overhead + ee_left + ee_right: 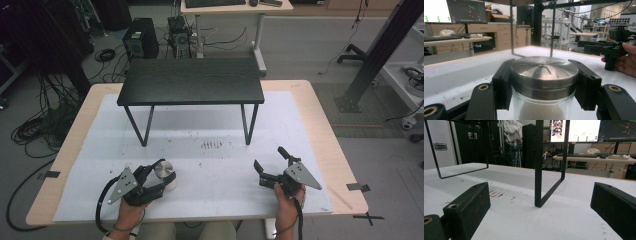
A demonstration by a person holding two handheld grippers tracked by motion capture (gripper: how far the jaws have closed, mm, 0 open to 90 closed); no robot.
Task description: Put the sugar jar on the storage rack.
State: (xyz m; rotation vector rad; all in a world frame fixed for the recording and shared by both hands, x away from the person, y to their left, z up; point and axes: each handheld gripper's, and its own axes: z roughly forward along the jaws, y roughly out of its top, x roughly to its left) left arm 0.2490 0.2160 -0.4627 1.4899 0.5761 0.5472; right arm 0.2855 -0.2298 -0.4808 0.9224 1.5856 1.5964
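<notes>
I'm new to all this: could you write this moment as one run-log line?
left gripper: shut on jar | right gripper: open, nothing between jaws | jar: upright on white mat | black stand: behind

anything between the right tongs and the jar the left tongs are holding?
Nothing visible. The jar, clamped in the left tongs, and the open right tongs have bare white mat between them. The small black table stands farther back, out of that line.

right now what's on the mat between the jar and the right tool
Nothing but bare white mat between the jar and the right tool, as the high view shows; the dark specks lie farther back.
</notes>
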